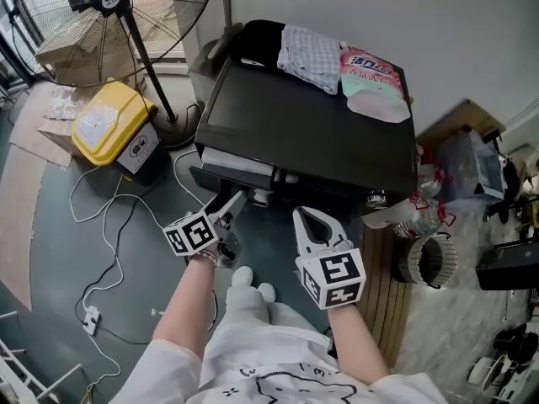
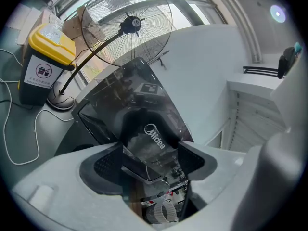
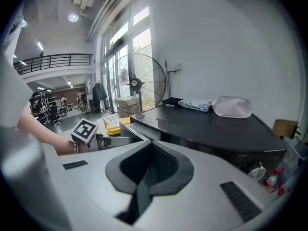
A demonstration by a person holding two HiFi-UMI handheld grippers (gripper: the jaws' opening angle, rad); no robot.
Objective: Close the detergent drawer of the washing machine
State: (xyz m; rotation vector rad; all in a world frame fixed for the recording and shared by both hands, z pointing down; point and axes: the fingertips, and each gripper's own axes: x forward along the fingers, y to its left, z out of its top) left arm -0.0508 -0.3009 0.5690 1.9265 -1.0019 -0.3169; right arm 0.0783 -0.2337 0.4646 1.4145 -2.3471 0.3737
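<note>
The black washing machine [image 1: 312,124] stands in front of me, with its detergent drawer [image 1: 238,162] pulled out at the front left. My left gripper [image 1: 233,202] reaches up to the drawer's dark front panel. In the left gripper view that glossy panel [image 2: 154,129], with a logo on it, fills the gap between the jaws, and the left gripper [image 2: 150,165] is shut on it. My right gripper [image 1: 307,219] hangs a little below the machine's front, to the right of the drawer, touching nothing. Its pads meet, so the right gripper [image 3: 147,170] is shut and holds nothing.
A checked cloth [image 1: 310,55] and a pink detergent pouch [image 1: 373,81] lie on the machine's top. A standing fan [image 1: 109,7] and a yellow bin [image 1: 109,124] are at the left, with cables [image 1: 101,251] on the floor. Wooden boards and a plastic bottle [image 1: 404,217] crowd the right.
</note>
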